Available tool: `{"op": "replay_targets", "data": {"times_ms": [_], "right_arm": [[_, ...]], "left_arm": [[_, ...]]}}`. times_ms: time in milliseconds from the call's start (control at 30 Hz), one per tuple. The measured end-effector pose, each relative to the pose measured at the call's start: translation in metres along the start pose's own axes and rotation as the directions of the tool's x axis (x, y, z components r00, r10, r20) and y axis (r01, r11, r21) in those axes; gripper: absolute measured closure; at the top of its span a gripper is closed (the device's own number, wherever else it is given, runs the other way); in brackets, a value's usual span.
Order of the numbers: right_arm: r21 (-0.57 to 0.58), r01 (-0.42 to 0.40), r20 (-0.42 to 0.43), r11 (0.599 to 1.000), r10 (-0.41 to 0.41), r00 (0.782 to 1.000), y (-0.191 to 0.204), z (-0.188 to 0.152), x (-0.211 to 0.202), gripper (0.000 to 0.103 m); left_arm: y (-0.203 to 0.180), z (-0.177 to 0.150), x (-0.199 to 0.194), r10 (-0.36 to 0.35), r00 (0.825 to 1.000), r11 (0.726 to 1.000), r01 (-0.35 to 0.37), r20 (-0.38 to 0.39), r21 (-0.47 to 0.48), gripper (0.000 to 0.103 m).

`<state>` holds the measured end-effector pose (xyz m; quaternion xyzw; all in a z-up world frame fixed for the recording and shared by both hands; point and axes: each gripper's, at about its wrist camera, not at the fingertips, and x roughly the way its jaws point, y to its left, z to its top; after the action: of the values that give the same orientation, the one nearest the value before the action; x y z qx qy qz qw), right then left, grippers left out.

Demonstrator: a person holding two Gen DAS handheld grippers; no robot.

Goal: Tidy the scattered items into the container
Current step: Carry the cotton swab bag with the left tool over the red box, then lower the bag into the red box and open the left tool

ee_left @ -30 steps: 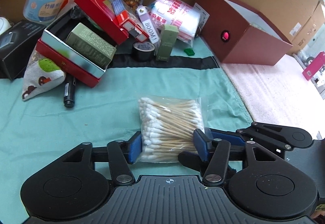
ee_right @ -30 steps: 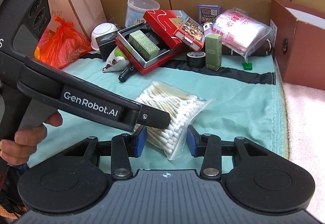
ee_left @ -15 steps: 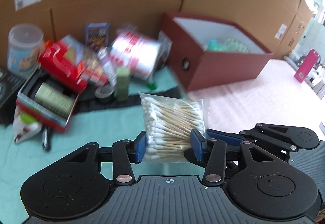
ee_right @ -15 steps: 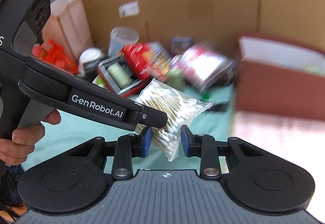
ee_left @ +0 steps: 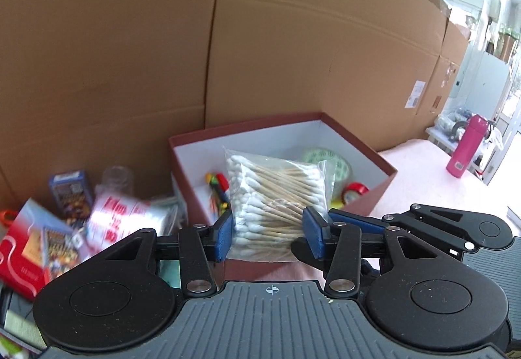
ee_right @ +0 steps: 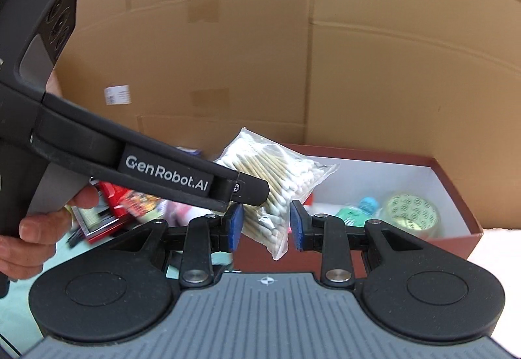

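bag of cotton swabs (ee_left: 273, 193): clear plastic, wooden sticks with white tips; held in the air above the near wall of the container, not yet inside it
left tool (ee_left: 268, 233): blue pads pressed on the lower part of the bag from both sides, so the bag stands up ahead of the camera and its weight hangs from that pinch
right tool (ee_right: 266, 225): pads apart; the lower corner of the bag hangs between them and I see no contact on either pad, so it bears no load; judged to be escorting, or ready to steady the bag
container (ee_left: 358, 144): dark red box, white inside, open top; already holds a pale green round tin, a red roll, a teal-capped item and some coloured pens
next step (judgement): carry the bag further over the opening and let go; bag is soft and light, a corner could catch on the rim
scattered items (ee_left: 110, 212): left of the box on the worktop, blurred; red carton, blue card pack, white packet with red print, unreadable
writing: "GenRobot.AI" on the side of the left tool's body in the right wrist view; white label on the cardboard wall (ee_right: 118, 94) too small to read
background: pink bottle (ee_left: 465, 145) far right, well apart from the box
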<state>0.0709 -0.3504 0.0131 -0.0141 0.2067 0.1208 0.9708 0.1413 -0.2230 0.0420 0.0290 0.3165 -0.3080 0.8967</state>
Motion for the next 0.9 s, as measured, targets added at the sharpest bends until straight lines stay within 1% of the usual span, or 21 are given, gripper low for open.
{"op": "replay_targets", "data": {"times_ms": [167, 300, 433, 633, 800, 900], "right_arm": [[0.015, 0.008, -0.031, 1.0, -0.008, 1.0, -0.025, 0.004, 0.035, 0.067], [0.045, -0.004, -0.078, 0.999, 0.008, 0.997, -0.044, 0.005, 0.063, 0.067], [0.059, -0.021, -0.124, 0.998, 0.029, 0.992, -0.059, 0.005, 0.088, 0.067], [0.041, -0.034, -0.165, 0.999, 0.041, 0.985, -0.066, 0.003, 0.112, 0.067], [0.054, -0.033, -0.178, 0.998, 0.043, 0.983, -0.066, 0.004, 0.125, 0.067], [0.061, -0.029, -0.177, 0.998, 0.04, 0.983, -0.069, 0.004, 0.131, 0.067]], "left_arm": [[0.01, 0.015, 0.045, -0.014, 0.999, 1.0, 0.013, -0.028, -0.027, 0.047], [0.019, 0.021, 0.08, -0.011, 0.998, 0.999, 0.009, -0.062, -0.035, 0.047], [0.026, 0.023, 0.106, -0.003, 0.997, 0.999, 0.0, -0.081, -0.042, 0.048], [0.034, 0.028, 0.128, 0.001, 0.994, 0.999, -0.006, -0.105, -0.044, 0.049], [0.03, 0.032, 0.136, 0.028, 0.995, 1.0, -0.029, -0.098, -0.001, 0.049], [0.03, 0.033, 0.138, 0.037, 0.995, 0.999, -0.037, -0.095, 0.005, 0.046]]}}
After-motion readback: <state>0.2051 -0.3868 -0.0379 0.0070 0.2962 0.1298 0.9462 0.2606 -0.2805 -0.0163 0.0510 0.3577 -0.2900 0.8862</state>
